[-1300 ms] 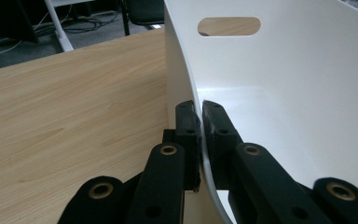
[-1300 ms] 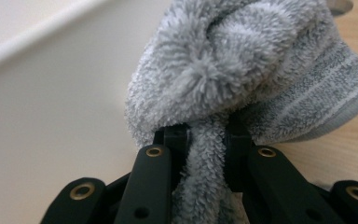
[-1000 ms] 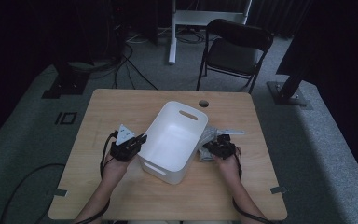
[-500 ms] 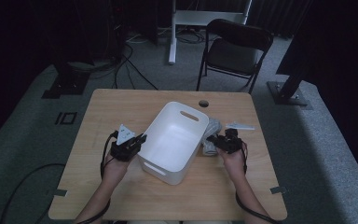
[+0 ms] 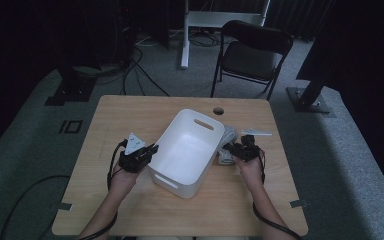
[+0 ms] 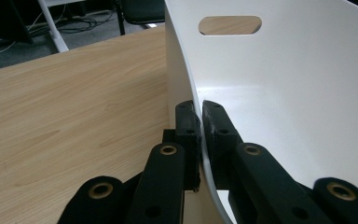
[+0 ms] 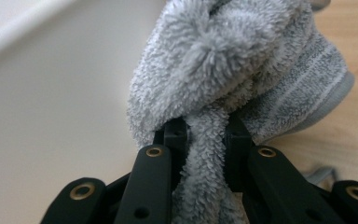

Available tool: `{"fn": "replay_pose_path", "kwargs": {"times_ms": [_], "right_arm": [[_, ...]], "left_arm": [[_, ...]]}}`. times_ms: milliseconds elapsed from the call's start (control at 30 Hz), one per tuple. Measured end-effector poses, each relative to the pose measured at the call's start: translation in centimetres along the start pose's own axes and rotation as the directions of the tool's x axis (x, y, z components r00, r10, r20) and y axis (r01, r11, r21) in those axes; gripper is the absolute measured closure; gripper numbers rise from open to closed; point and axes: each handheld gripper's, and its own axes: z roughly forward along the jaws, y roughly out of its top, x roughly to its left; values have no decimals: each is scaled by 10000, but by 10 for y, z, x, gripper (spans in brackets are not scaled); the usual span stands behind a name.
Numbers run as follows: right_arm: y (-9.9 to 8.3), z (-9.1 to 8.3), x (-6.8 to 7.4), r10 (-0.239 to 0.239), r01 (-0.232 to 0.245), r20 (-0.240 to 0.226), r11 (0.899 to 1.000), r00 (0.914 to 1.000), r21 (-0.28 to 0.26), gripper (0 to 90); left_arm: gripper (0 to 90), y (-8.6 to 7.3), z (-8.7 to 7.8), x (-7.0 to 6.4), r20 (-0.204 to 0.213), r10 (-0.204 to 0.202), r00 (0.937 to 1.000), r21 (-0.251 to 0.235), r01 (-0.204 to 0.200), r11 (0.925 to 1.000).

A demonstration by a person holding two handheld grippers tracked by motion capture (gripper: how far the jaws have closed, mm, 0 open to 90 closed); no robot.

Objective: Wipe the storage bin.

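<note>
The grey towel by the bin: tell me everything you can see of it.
The grey towel is fluffy terry cloth with a flatter striped band on one side. It is bunched up, not folded, on the wooden table beside the white bin, on the bin's right in the high view. The right claw is shut on a fold of it. Whether it touches the bin cannot be told.

In the right gripper view, the right gripper (image 7: 206,135) rises from the bottom of the frame, its black jaws pinched on a fold of grey towel (image 7: 233,60) — fluffy, bunched across the upper centre. A white bin wall (image 7: 51,93) fills the left; wooden table (image 7: 349,126) shows at right — blurred
</note>
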Motion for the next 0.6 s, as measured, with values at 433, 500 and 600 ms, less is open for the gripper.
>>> {"fn": "replay_pose_path", "kwargs": {"times_ms": [433, 500, 600], "right_arm": [[-8, 12, -2, 30, -43, 303, 9991, 9995, 425, 771], [-12, 18, -3, -48, 17, 467, 9978, 9989, 658, 771], [-21, 28, -4, -107, 30, 726, 9943, 9973, 1062, 772]], "left_arm": [[857, 0, 0, -1, -82, 24, 10000, 0, -24, 10000], [858, 0, 0, -1, -78, 45, 10000, 15, -45, 10000], [858, 0, 0, -1, -114, 31, 9999, 18, -30, 10000]]}}
